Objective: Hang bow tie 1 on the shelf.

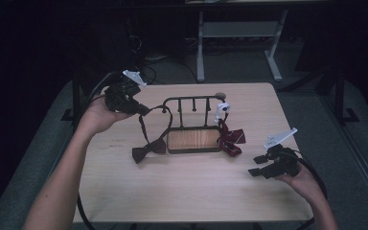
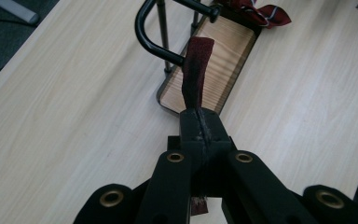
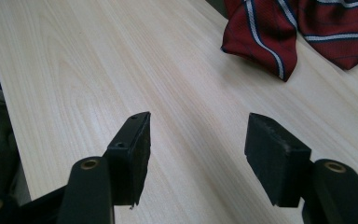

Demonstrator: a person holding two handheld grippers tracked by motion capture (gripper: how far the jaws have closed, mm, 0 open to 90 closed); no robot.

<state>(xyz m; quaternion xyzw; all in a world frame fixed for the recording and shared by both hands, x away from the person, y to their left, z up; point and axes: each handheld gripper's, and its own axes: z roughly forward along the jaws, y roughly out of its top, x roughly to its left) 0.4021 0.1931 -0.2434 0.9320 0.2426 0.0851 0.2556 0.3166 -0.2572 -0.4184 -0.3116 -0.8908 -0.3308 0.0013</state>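
No text, label, brand, number or sign can be read anywhere: the desk (image 1: 187,191), the rack (image 1: 194,139) and the two bow ties carry no legible writing.

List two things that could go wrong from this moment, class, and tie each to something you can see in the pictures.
1. The left claw is shut on just the dark red strap, which loops over the black rack; pulling might tip the rack or let the strap slip free.
2. The dark bow tie trails on the table and may snag the rack's wooden base as it is drawn along.
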